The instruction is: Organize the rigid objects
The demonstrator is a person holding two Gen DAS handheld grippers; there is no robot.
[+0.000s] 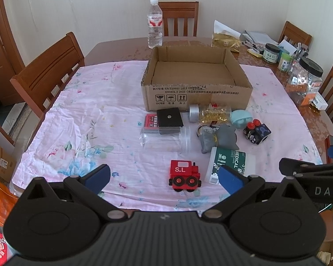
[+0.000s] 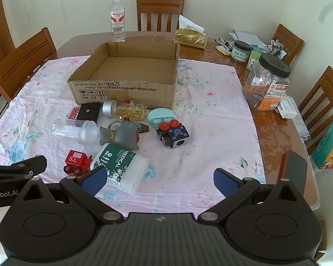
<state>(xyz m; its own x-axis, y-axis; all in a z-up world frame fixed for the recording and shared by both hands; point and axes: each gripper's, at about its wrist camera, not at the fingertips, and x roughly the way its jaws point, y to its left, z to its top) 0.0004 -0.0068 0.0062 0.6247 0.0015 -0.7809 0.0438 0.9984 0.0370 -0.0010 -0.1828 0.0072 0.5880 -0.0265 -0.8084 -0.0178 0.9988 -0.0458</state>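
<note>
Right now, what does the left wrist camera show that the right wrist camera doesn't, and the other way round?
Only the left view shows boxes on the floor beside the table. Only the right view shows a phone at the table's near right edge and a colourful box beyond it. Both show the empty cardboard box, water bottle, red toy train, green medical bottle, and both open hand-held grippers: left, right.

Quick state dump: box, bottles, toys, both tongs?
Cardboard box: open, empty.
Water bottle: upright, capped.
Pill bottle: on its side, capped.
Clear jar: on its side.
Red train: upright.
Left tongs: open.
Right tongs: open.
</note>
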